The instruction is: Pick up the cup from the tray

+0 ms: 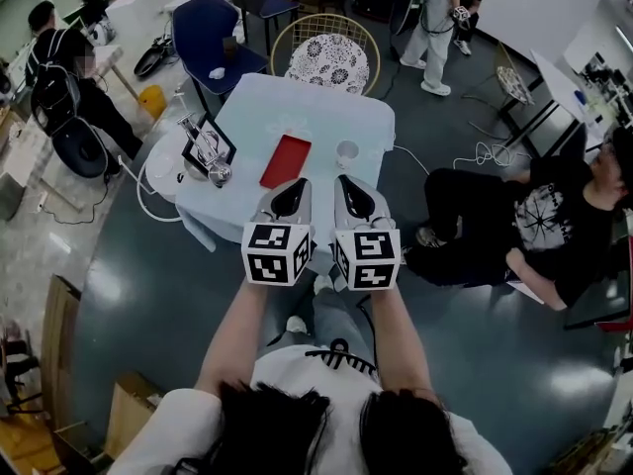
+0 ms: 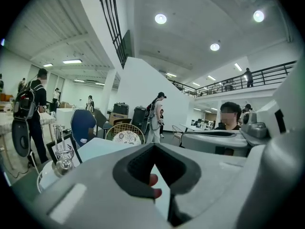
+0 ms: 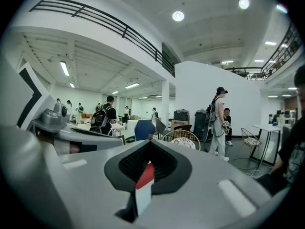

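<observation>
A small white cup (image 1: 347, 152) stands on the pale table (image 1: 297, 102), just right of a flat red tray (image 1: 285, 160) and apart from it. My left gripper (image 1: 293, 186) and right gripper (image 1: 349, 183) hover side by side over the table's near edge, both shut and empty, the left one short of the tray and the right one short of the cup. In the left gripper view a sliver of the red tray (image 2: 153, 185) shows through the notch between the closed jaws. The right gripper view shows the same tray (image 3: 146, 174) that way; the cup is hidden there.
A black stand with a shiny metal ornament (image 1: 208, 146) sits at the table's left edge. A blue chair (image 1: 208, 28) and a wire chair with a patterned cushion (image 1: 328, 57) stand behind the table. A person (image 1: 534, 216) sits close on the right; cables lie on the floor.
</observation>
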`<state>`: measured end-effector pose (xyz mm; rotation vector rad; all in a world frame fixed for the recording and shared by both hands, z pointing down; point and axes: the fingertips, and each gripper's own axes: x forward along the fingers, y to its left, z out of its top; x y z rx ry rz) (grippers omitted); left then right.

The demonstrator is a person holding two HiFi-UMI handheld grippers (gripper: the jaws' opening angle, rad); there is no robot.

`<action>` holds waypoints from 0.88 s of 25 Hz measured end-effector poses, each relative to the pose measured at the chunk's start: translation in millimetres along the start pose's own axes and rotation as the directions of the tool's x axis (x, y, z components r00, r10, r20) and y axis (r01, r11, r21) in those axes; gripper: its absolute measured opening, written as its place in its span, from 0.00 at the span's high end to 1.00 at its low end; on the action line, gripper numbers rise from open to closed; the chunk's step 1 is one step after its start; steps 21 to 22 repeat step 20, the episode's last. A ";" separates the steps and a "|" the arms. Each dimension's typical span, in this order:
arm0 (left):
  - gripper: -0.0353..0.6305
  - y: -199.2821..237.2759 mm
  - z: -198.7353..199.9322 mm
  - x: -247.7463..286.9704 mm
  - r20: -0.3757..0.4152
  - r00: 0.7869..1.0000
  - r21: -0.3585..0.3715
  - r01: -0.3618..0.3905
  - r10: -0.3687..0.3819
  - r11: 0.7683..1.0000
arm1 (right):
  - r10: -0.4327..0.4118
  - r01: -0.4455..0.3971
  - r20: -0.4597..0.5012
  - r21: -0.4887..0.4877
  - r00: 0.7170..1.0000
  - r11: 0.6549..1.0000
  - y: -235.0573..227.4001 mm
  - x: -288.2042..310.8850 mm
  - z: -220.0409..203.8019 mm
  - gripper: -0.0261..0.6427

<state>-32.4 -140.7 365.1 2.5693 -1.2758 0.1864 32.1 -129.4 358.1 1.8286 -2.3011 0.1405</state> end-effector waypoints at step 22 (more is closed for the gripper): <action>0.94 12.2 0.3 -17.9 0.028 0.999 -0.022 -0.046 0.047 0.999 | 0.021 -0.022 -0.018 -0.012 1.000 1.000 24.0 1.1 9.6 0.93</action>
